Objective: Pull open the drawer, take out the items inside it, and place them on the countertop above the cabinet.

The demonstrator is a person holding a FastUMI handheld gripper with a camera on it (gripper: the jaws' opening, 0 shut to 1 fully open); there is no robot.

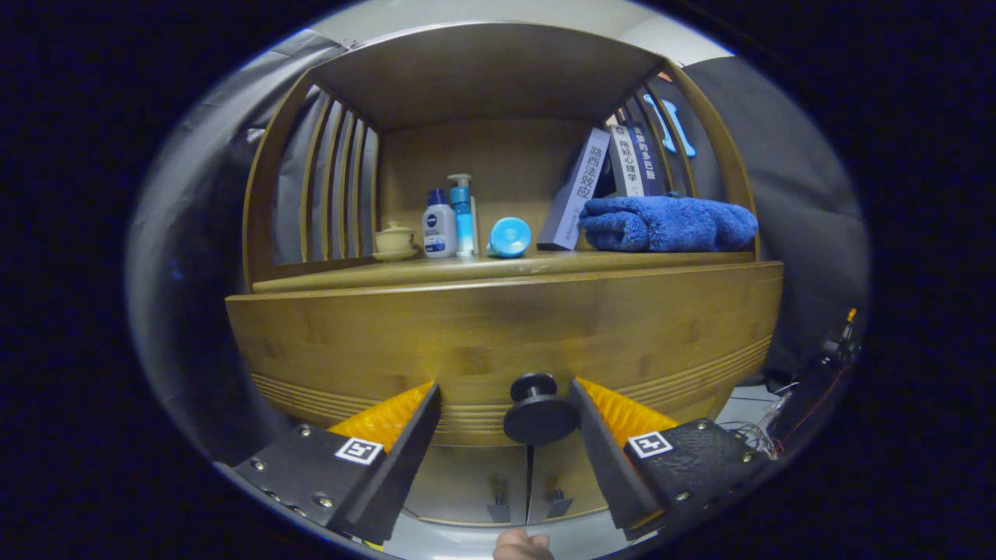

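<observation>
gripper (504, 404) fingers spread apart, straddling black knob (537, 411), right finger nearly at it | drawer (506, 342) front closed, just ahead | countertop (498, 268) above: cup, bottles, books, blue towel (668, 224) | cabinet doors below knob

One tool (506, 435), two fingers (405, 435), spread apart with one black drawer knob (538, 411) between them, close to the right finger, neither finger pressing it. One drawer (506, 334), shut. On the bench (498, 268) above it: one lidded cream cup on a saucer (394, 240); two upright bottles, one white (440, 225), one pale blue pump (463, 216); one blue round item lying on its side (510, 236); three leaning books (615, 175); one folded blue towel (668, 223). Two cabinet doors (529, 482) below the drawer.
</observation>
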